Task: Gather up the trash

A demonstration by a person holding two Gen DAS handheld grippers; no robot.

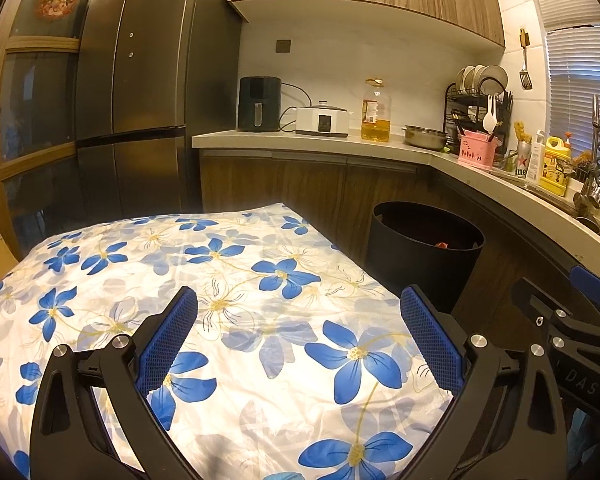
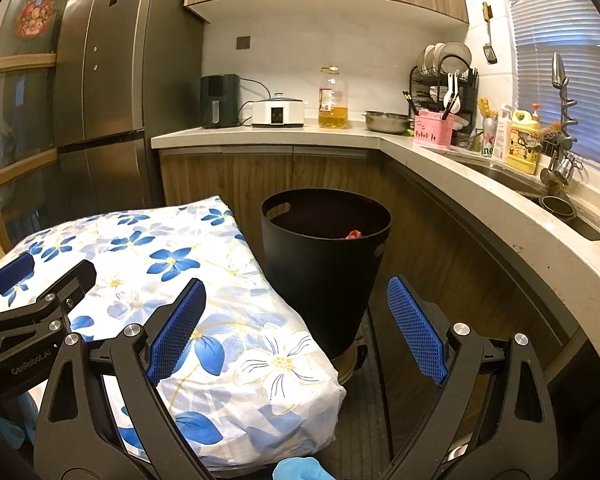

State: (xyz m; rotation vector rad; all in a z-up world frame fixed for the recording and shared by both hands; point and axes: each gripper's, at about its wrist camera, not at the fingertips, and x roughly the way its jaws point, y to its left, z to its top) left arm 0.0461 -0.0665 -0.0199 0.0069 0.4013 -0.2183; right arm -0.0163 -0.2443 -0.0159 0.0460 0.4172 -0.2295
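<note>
A black trash bin (image 1: 420, 256) stands on the floor to the right of a table covered with a white cloth with blue flowers (image 1: 220, 300). The bin also shows in the right wrist view (image 2: 324, 264), with a red piece of trash (image 2: 354, 234) inside it; the same red piece shows in the left wrist view (image 1: 441, 245). My left gripper (image 1: 298, 312) is open and empty above the cloth. My right gripper (image 2: 296, 304) is open and empty, over the table's right edge, in front of the bin. No loose trash shows on the cloth.
A kitchen counter (image 2: 480, 184) curves around behind and to the right of the bin, holding an air fryer (image 2: 219, 100), a cooker, an oil bottle (image 2: 333, 98), a dish rack and a sink. A tall fridge (image 1: 140, 80) stands at the back left.
</note>
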